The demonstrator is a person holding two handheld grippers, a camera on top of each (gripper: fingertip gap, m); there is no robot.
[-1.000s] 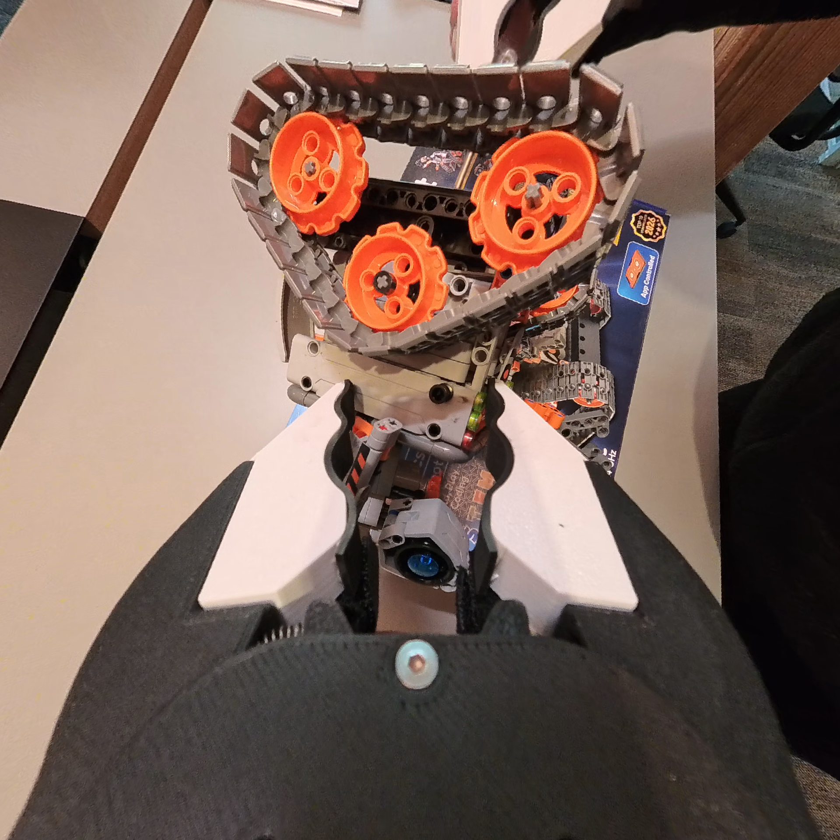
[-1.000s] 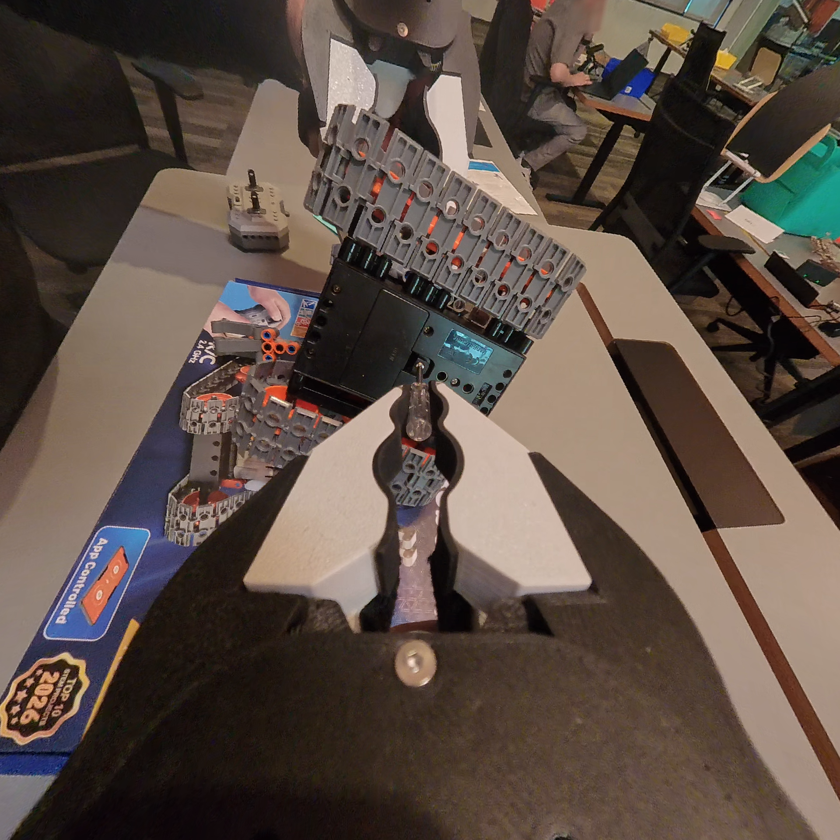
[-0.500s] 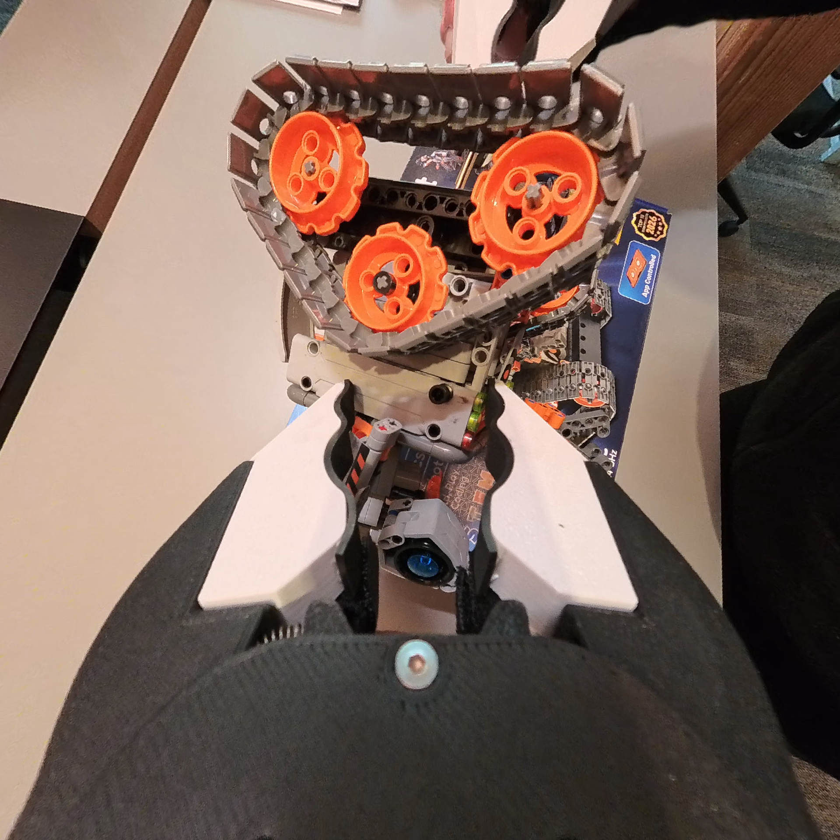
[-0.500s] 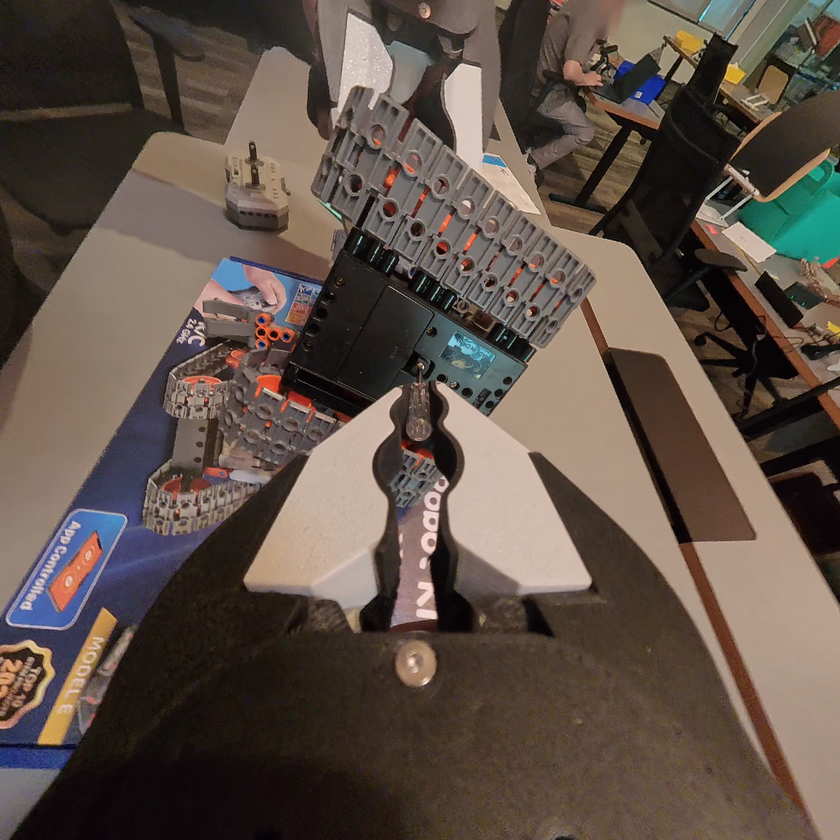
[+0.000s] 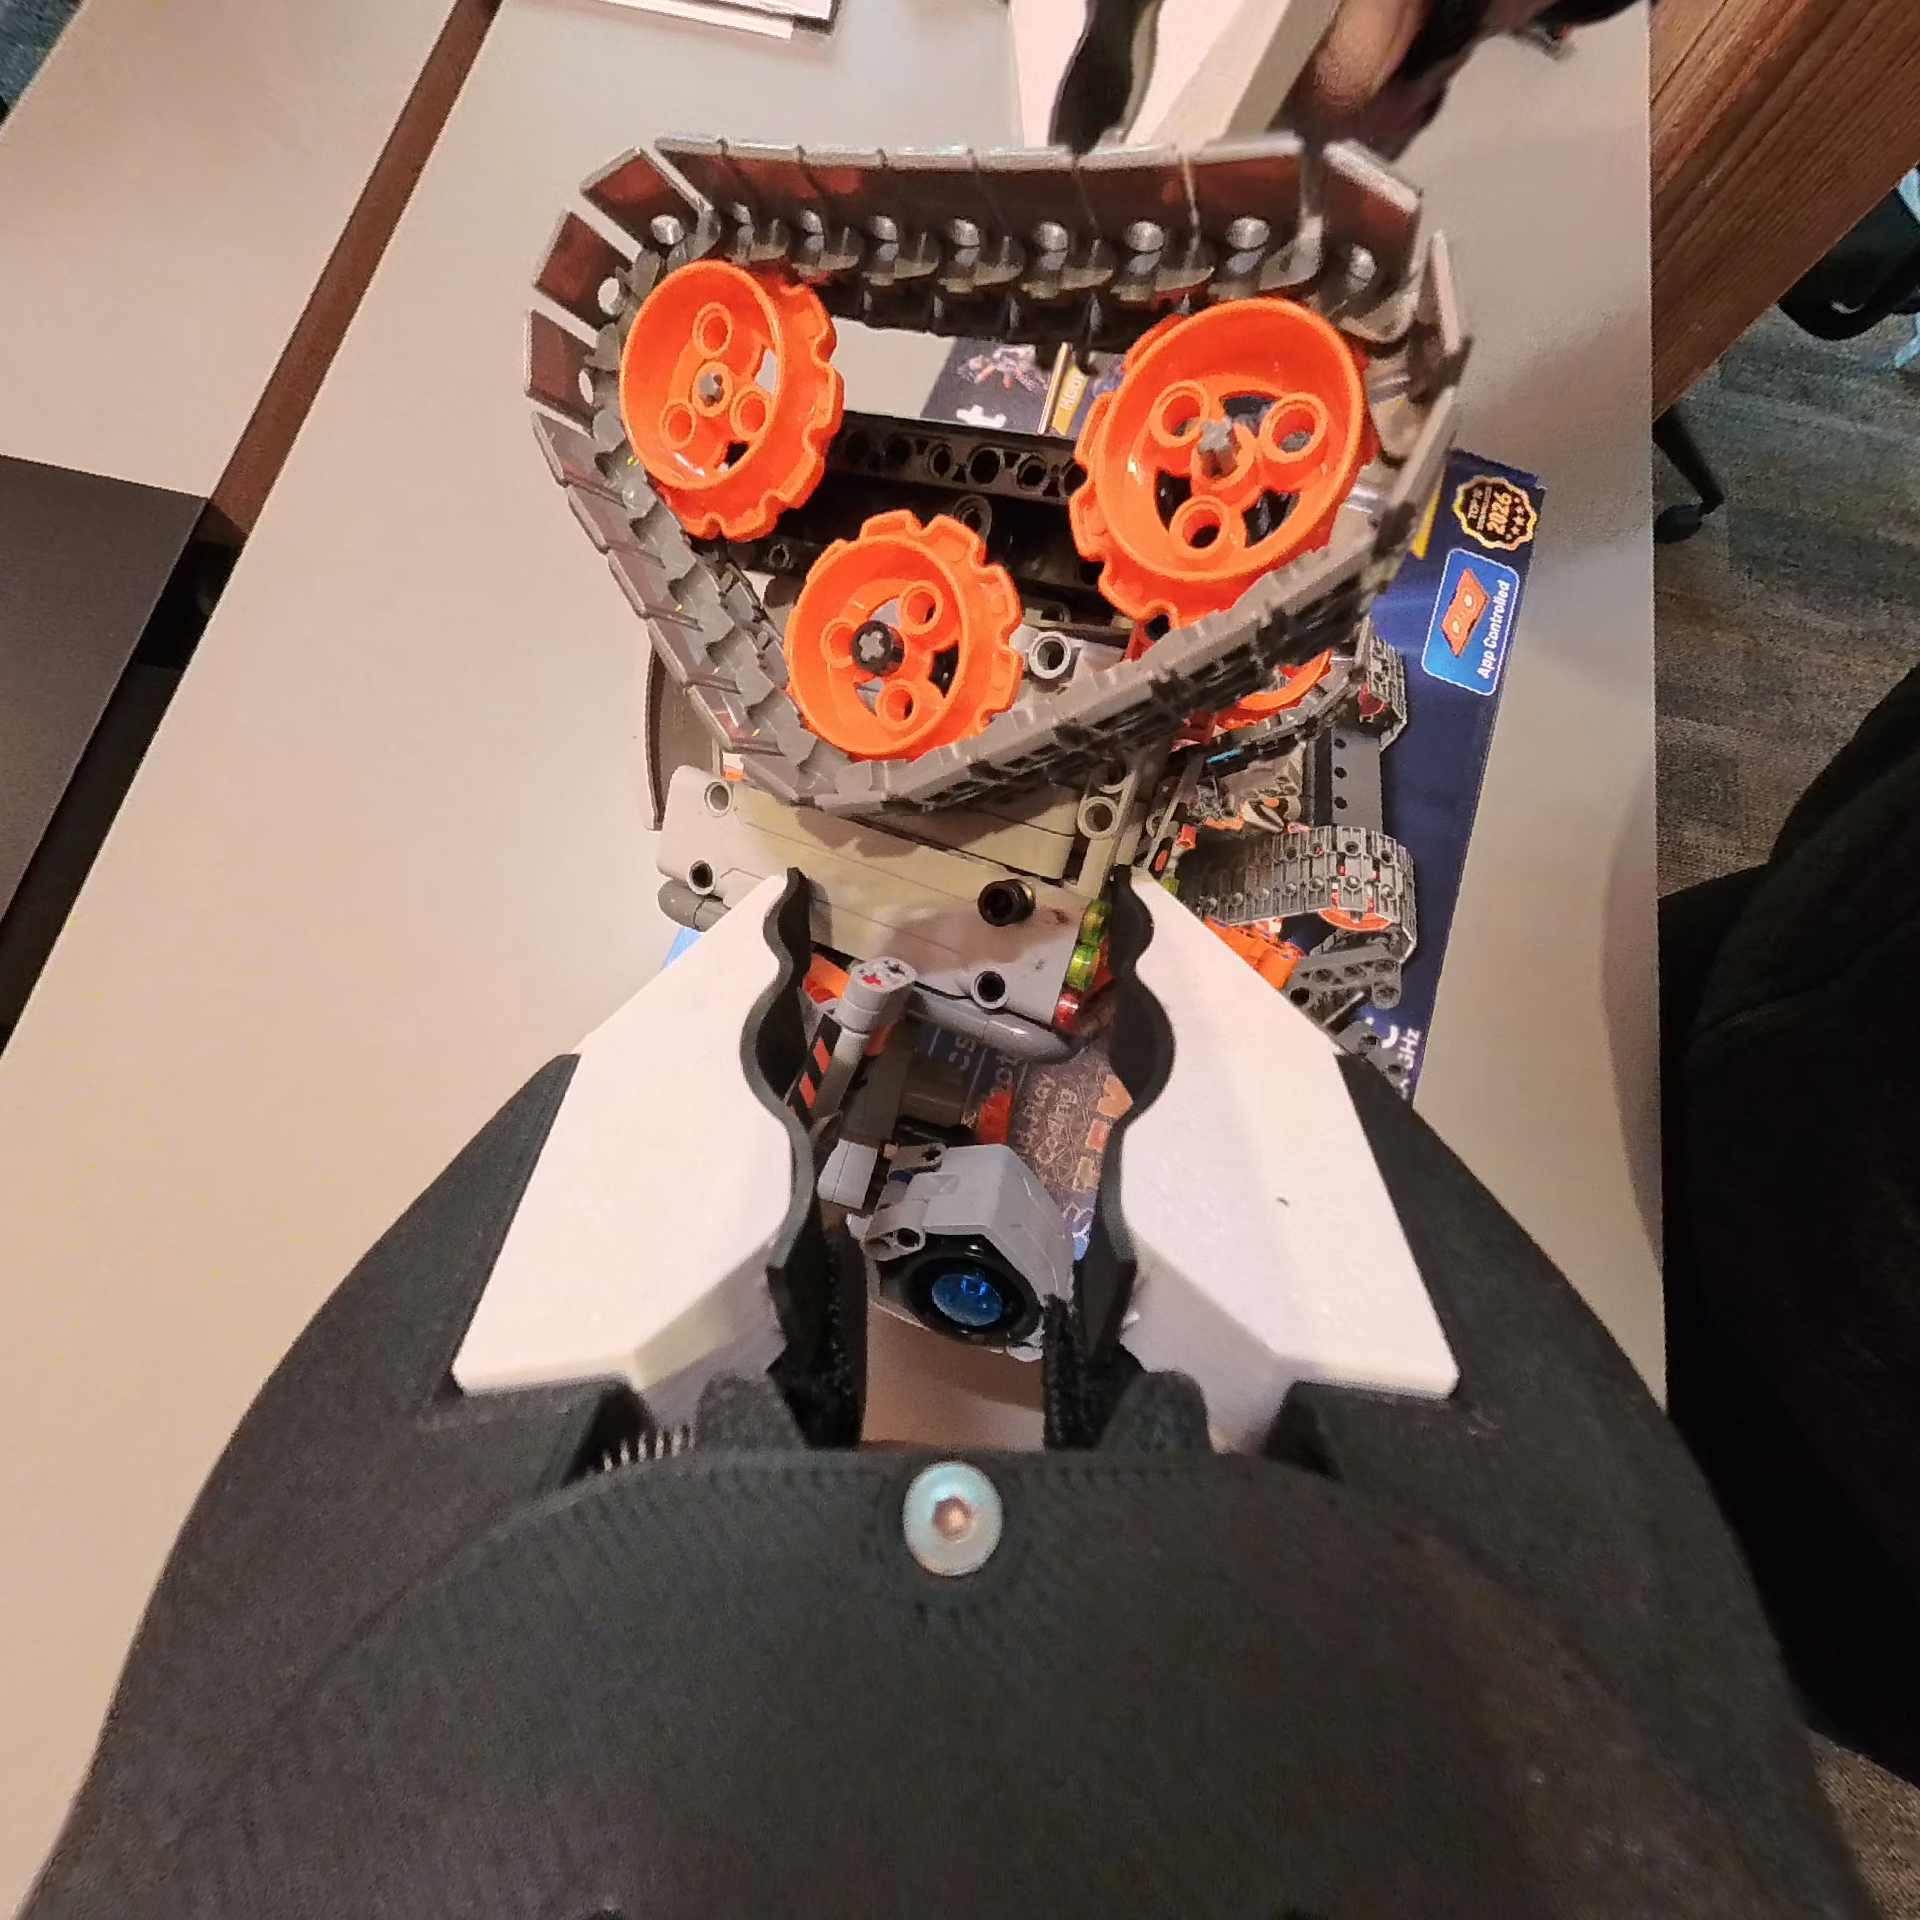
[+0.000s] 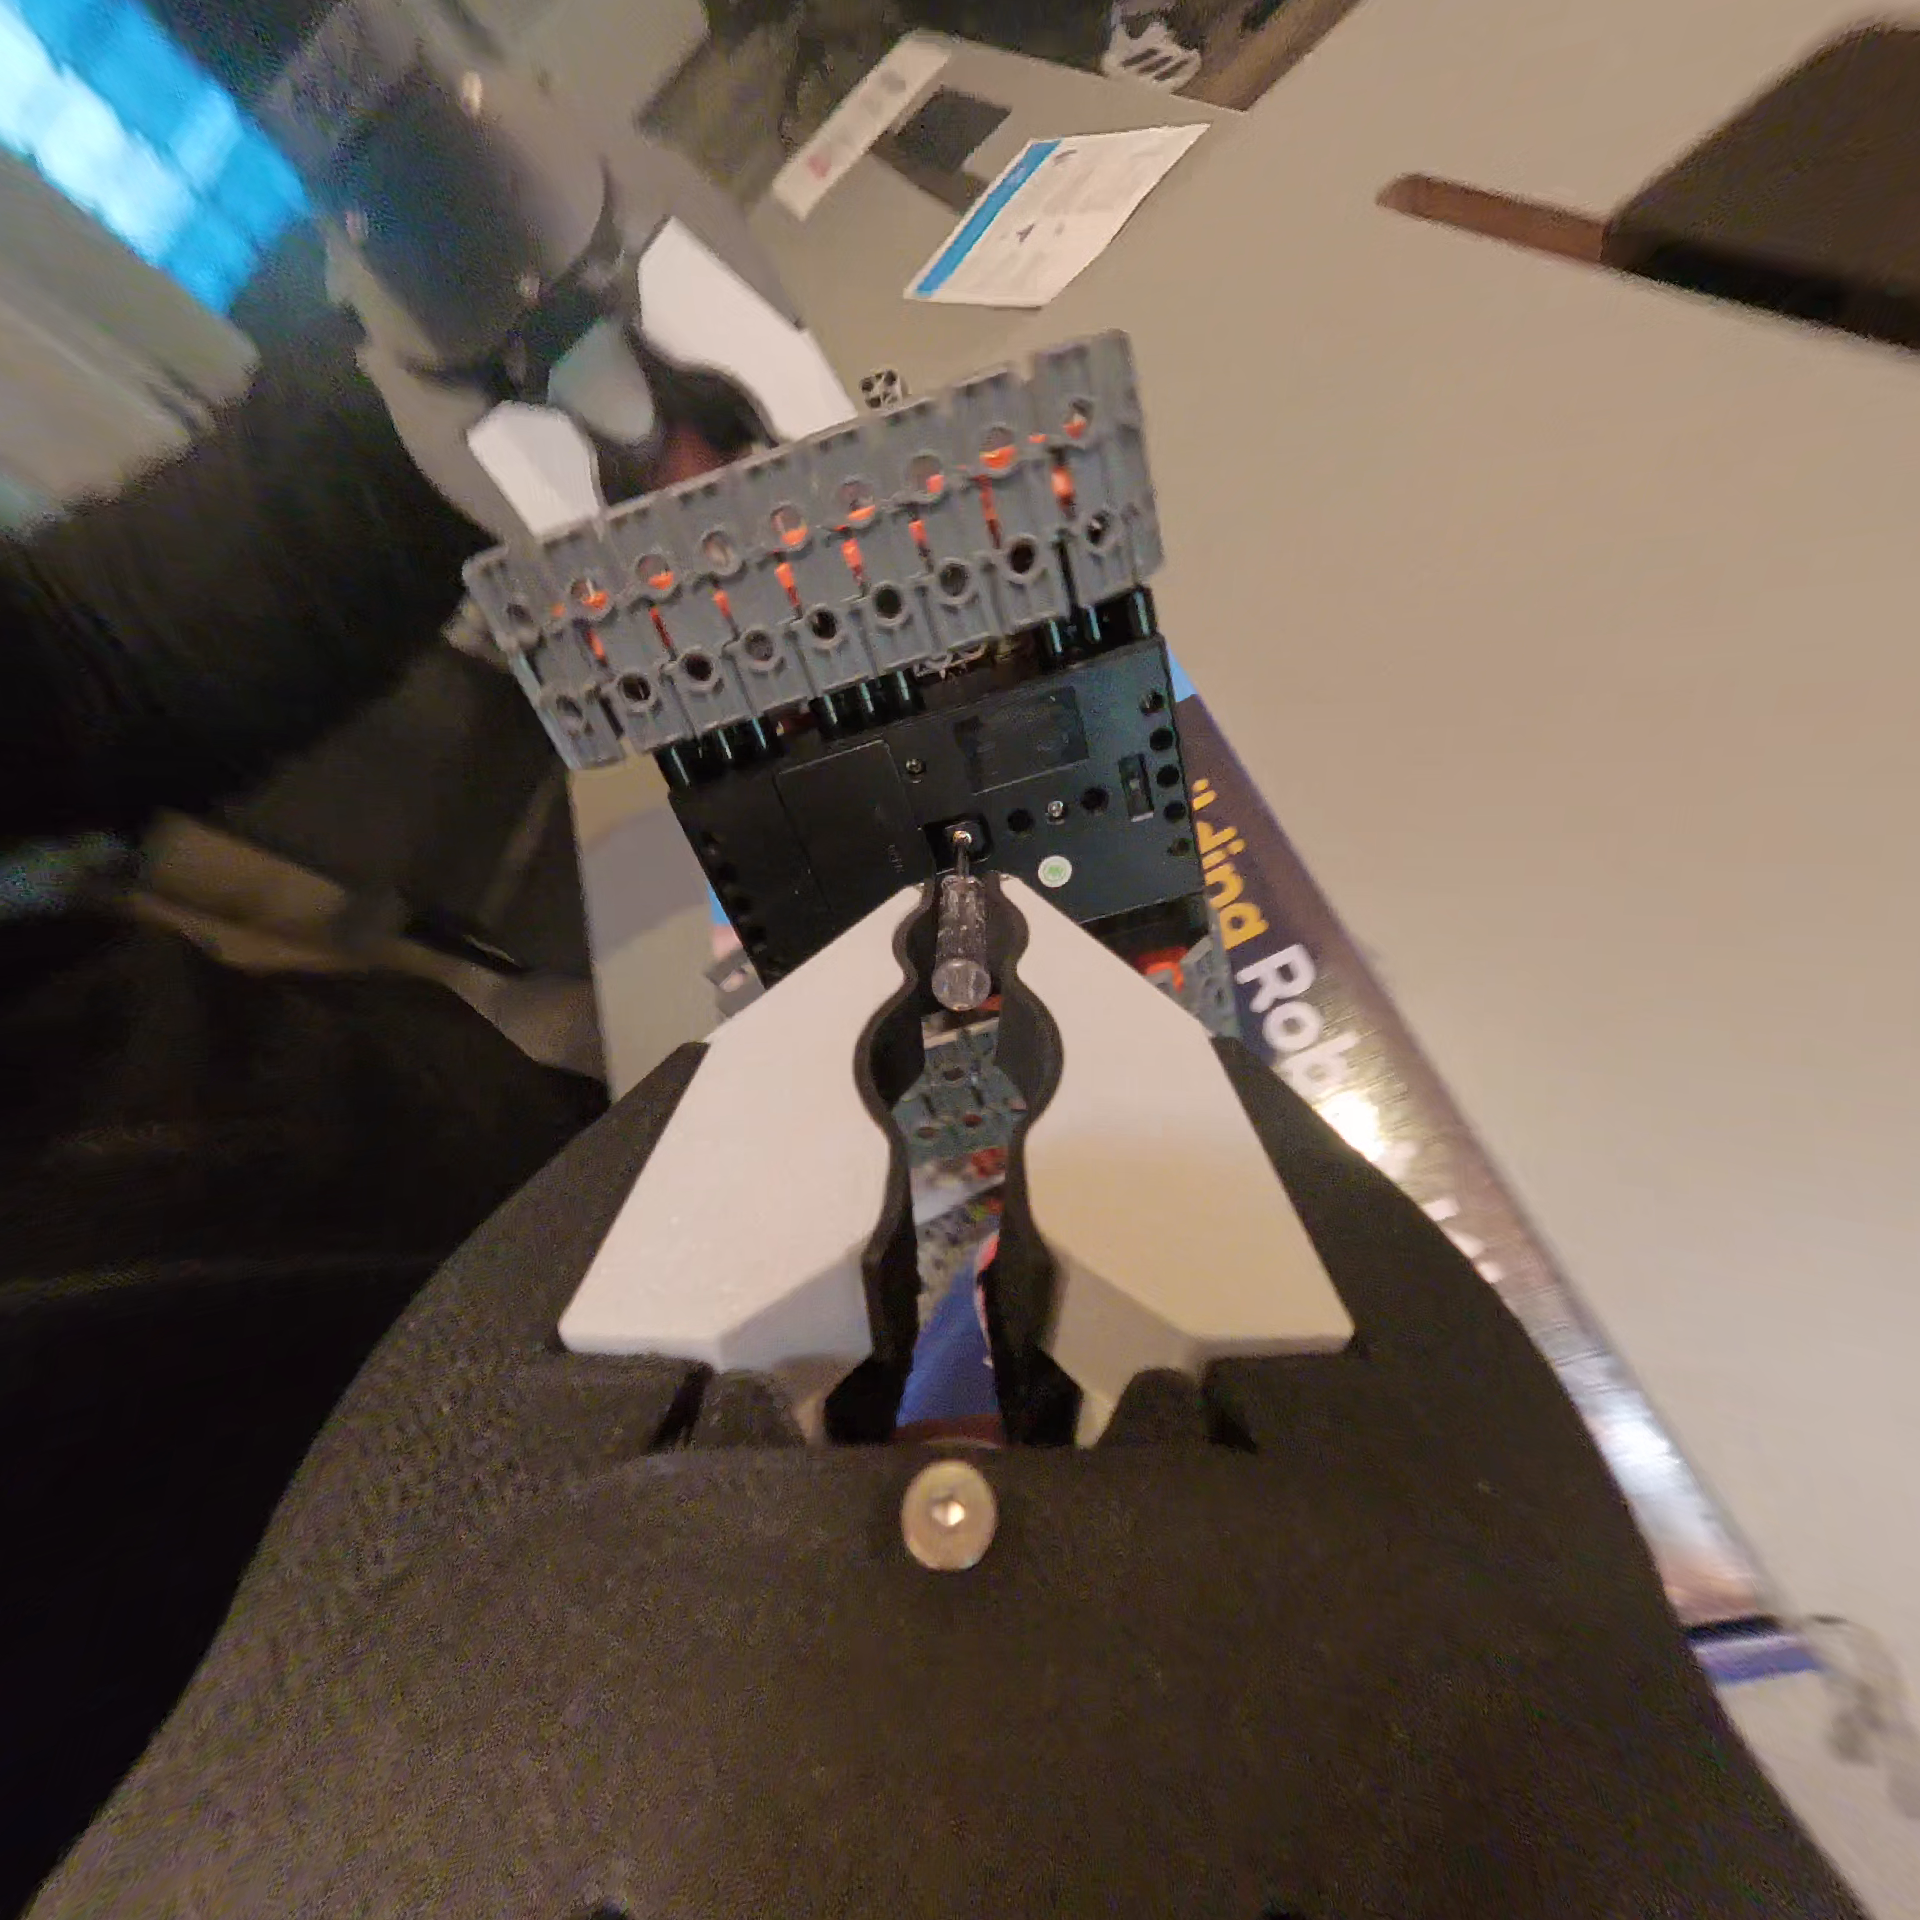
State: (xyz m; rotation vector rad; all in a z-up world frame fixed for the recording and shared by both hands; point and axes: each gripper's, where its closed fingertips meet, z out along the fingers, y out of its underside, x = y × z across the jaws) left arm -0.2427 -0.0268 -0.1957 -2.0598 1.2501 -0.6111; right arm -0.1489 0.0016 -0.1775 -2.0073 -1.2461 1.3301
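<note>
My left gripper is shut on the grey body of a brick-built tracked vehicle and holds it on its side above the table. Its grey track and three orange wheels face the camera. My right gripper is shut on a small clear-handled screwdriver. The screwdriver tip sits at a screw in the vehicle's black battery box, under the grey track. The left gripper shows blurred behind the vehicle. The right gripper's white finger shows beyond the track.
A dark blue printed box lies flat on the pale table under the vehicle; it also shows in the right wrist view. A paper sheet lies farther off. A wooden edge bounds the right side. Across from one pair of fingers to the other is roughly 11 cm.
The right gripper has rolled sharply with the screwdriver, so its view has rotated and blurred; the tip stays at the black box. The left gripper and vehicle have barely moved.
</note>
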